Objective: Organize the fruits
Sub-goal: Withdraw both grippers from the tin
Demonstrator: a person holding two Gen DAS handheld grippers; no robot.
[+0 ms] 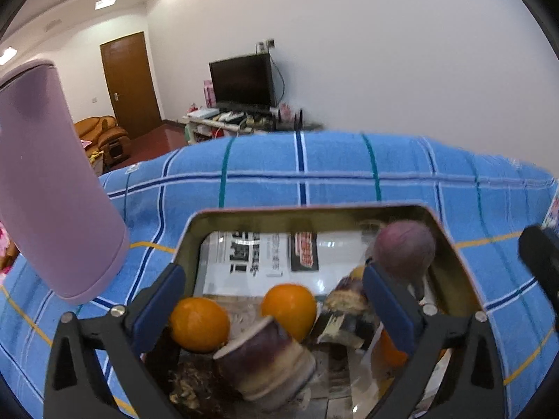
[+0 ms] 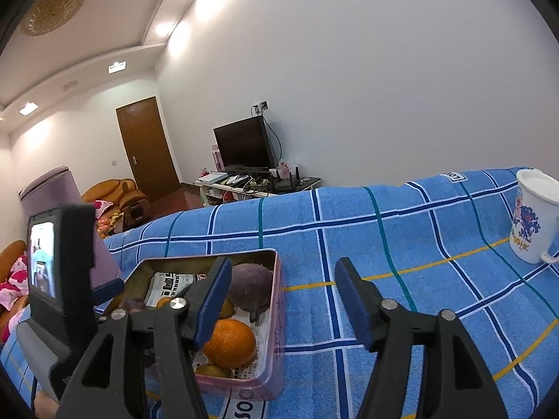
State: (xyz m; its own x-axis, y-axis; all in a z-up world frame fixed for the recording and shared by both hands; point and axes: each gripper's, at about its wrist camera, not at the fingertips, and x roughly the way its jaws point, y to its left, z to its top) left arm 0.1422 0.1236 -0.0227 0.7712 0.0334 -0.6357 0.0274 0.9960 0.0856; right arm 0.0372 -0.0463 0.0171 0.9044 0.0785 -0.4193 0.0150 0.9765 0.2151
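Note:
A metal tin [image 1: 307, 211] lined with newspaper sits on the blue checked cloth. It holds two oranges [image 1: 199, 324] [image 1: 289, 305], a round purple fruit [image 1: 405, 248] at the far right corner and cut purple-brown stalk pieces [image 1: 265, 363]. My left gripper [image 1: 276, 296] is open and empty, low over the tin's near part. In the right wrist view the tin [image 2: 276, 300] lies at lower left with an orange [image 2: 230, 344] and the purple fruit [image 2: 249, 288]. My right gripper [image 2: 283, 300] is open and empty above the tin's right rim.
A tall lilac cylinder [image 1: 52, 181] stands left of the tin. A white printed mug [image 2: 532, 216] stands at the far right on the cloth [image 2: 401, 244]. The left gripper's body with a small screen [image 2: 61, 265] sits close at the left.

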